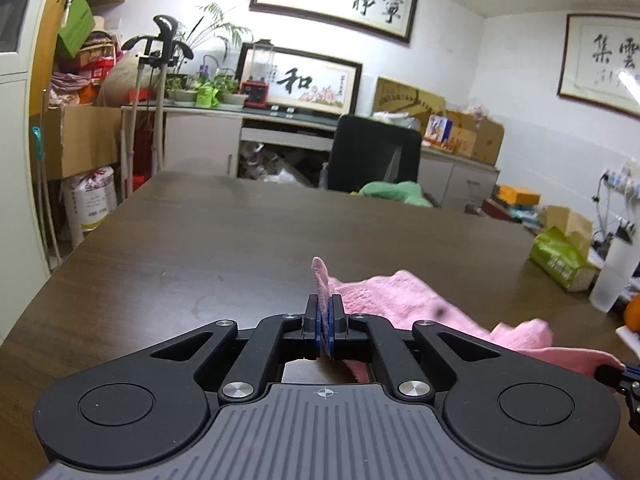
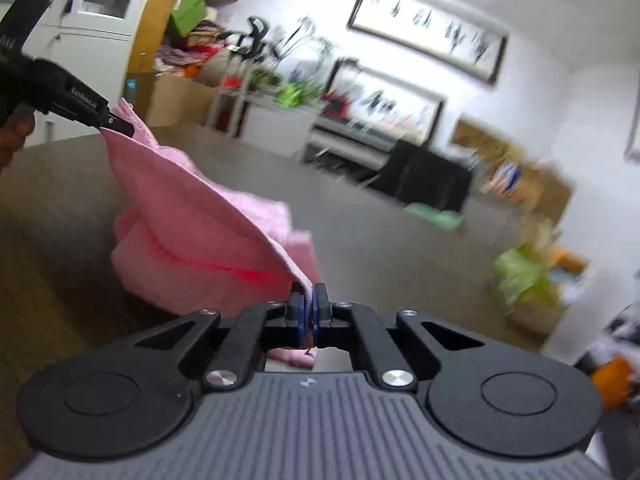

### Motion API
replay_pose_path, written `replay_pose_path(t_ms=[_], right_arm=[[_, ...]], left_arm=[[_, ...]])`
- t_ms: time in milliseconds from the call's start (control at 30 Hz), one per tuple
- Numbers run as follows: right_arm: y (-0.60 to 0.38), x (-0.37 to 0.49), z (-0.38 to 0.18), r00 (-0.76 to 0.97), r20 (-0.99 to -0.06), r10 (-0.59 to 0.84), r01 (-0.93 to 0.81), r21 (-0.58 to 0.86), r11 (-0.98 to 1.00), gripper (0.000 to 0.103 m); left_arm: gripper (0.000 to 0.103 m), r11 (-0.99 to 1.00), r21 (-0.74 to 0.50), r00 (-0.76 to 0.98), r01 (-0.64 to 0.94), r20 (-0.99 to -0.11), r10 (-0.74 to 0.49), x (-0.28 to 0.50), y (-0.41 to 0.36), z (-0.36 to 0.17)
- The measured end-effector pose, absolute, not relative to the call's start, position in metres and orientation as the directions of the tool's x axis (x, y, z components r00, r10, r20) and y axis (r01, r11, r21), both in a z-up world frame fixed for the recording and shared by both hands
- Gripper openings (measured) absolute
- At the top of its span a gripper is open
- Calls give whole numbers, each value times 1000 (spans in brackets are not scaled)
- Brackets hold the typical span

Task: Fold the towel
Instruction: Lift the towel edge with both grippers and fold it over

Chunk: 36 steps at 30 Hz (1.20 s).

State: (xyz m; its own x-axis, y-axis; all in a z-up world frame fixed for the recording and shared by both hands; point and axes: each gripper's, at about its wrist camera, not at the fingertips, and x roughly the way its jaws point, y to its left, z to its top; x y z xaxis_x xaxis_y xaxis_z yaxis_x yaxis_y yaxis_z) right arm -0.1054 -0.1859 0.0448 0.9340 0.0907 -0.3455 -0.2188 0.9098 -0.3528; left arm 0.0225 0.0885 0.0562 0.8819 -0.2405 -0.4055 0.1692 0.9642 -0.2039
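Right wrist view: both grippers, left (image 2: pixel 120 126) and right (image 2: pixel 308 300), pinch towel (image 2: pixel 192 216) corners; keeping that edge taut should fold squarely.

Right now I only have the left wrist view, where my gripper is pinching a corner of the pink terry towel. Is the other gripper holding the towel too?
Observer: Yes. In the right wrist view the right gripper is shut on another corner of the pink terry towel.
Operator: Is the cloth between them off the table?
Observer: Partly. A sheet slopes from the left gripper down to the right one, while a bunched part lies on the dark wooden table behind it.
Operator: Which gripper is higher?
Observer: In the right wrist view the left one appears higher.
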Motion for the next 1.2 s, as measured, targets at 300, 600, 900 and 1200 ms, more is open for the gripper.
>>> replay_pose_path(t_ms=[300, 600, 900, 1200], right_arm=[[-172, -164, 77, 983, -176, 60, -138, -471, 871, 4], [-207, -218, 104, 894, -328, 306, -402, -280, 872, 4], [-227, -179, 108, 866, -406, 292, -381, -156, 911, 4], [-240, 3, 179, 964, -260, 53, -107, -202, 974, 4]], left_arm=[[2, 944, -287, 902, 164, -345, -261, -24, 106, 69], [2, 970, -167, 920, 178, -322, -224, -112, 113, 94], [2, 965, -221, 798, 142, -552, -243, -55, 93, 70], [3, 974, -220, 826, 50, -540, -165, 120, 48, 145]])
